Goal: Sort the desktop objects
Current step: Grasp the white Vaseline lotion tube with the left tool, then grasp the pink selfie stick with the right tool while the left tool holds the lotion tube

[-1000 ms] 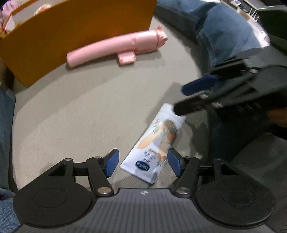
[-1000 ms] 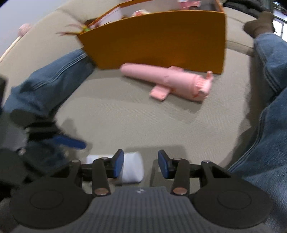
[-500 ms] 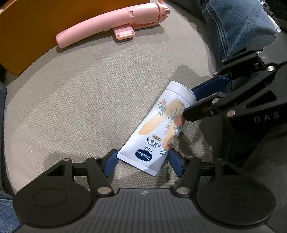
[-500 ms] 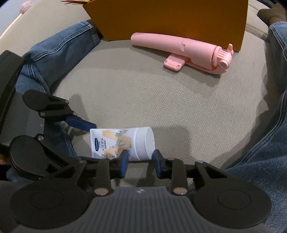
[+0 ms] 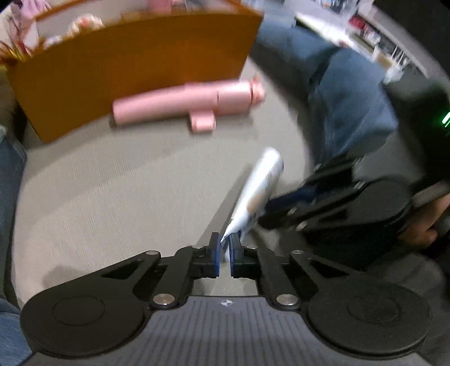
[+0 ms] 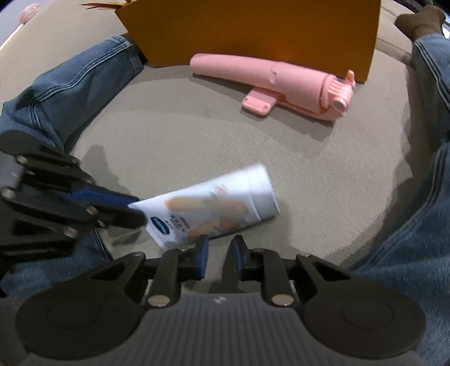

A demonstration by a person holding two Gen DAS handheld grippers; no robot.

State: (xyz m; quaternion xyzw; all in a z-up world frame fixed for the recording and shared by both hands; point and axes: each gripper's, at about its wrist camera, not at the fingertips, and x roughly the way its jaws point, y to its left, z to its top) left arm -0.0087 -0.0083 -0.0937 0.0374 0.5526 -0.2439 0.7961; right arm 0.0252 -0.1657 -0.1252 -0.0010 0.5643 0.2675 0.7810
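Note:
A white hand-cream tube point(image 5: 261, 185) with a peach print hangs tilted above the grey cushion. My left gripper point(image 5: 224, 242) pinches its flat crimped end, the jaws closing tight on it, and the capped end points away. In the right wrist view the tube point(image 6: 213, 205) lies across the frame, with the left gripper point(image 6: 135, 211) gripping its left end. My right gripper point(image 6: 219, 245) sits just below the tube's body; its jaws are closing to a narrow gap and nothing is between them. From the left wrist view the right gripper point(image 5: 267, 212) stands just right of the tube.
A pink folded stick-like gadget point(image 6: 270, 76) lies in front of an orange box point(image 6: 253, 28) holding several items. A person's jeans-clad legs point(image 6: 70, 93) flank the grey cushion point(image 6: 197, 135) on both sides, and a socked foot point(image 6: 419, 19) shows at the far right.
My left gripper has shut on the tube's flat end and risen, tipping the tube up off the cushion. The right gripper's jaws have narrowed, and the tube is no longer between them.

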